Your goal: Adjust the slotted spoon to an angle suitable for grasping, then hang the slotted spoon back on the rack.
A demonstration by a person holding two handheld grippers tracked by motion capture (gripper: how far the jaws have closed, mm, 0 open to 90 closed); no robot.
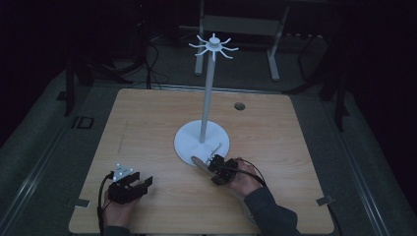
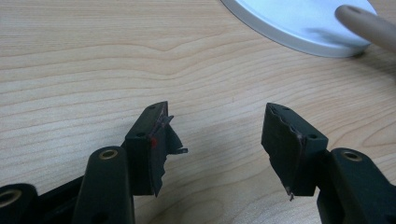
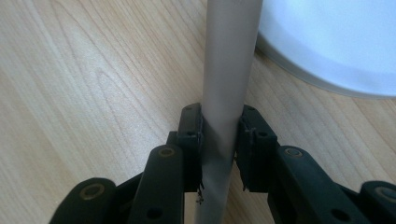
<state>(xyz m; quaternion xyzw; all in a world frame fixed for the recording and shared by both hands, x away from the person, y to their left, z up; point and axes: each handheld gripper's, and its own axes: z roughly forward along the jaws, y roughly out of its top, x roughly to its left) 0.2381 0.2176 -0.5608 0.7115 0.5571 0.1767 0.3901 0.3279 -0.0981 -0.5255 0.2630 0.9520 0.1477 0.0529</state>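
Observation:
A white stand with a round base and a ring of hooks on top rises from the middle of the wooden table. My right gripper sits at the base's near edge, shut on a grey-beige round handle. In the right gripper view the handle runs upright between the pads of the right gripper, beside the base. My left gripper rests at the table's near left, open and empty. Its view shows the base and the handle's tip.
A thin metal part lies on the base near the right gripper; what it is I cannot tell. A small dark hole marks the table's far right. Metal brackets sit at the near corners. Dark floor surrounds the table.

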